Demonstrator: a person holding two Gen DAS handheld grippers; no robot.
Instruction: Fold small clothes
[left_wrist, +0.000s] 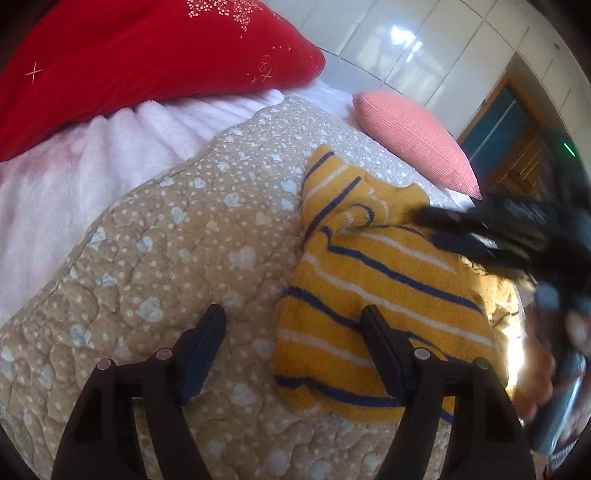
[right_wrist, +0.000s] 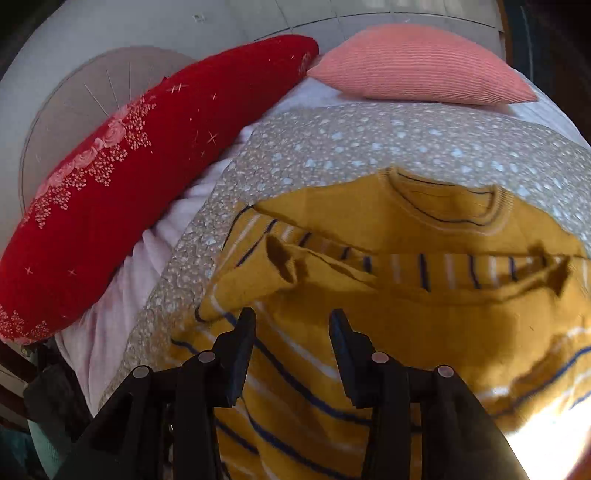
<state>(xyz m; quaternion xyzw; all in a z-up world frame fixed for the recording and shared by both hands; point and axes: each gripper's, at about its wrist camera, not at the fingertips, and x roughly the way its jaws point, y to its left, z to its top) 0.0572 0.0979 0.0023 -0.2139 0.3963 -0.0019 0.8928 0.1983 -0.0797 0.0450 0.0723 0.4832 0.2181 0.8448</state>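
Observation:
A small yellow sweater (left_wrist: 388, 280) with blue and white stripes lies flat on the beige quilt (left_wrist: 166, 240). In the right wrist view the sweater (right_wrist: 406, 314) has both sleeves folded across its chest, with the collar (right_wrist: 443, 203) at the far end. My left gripper (left_wrist: 291, 312) is open at the sweater's left edge, one finger over the quilt and one over the fabric. My right gripper (right_wrist: 292, 314) hovers open over the sweater's lower left part with nothing between its fingers. It shows blurred in the left wrist view as the right gripper (left_wrist: 432, 229) by the sleeve.
A long red pillow (right_wrist: 147, 177) lies along the left and a pink cushion (right_wrist: 417, 66) at the head of the bed. A pale fleece sheet (left_wrist: 55, 184) shows beside the quilt. A hand (left_wrist: 535, 369) holds the right tool. Bright sunlight falls at the lower right.

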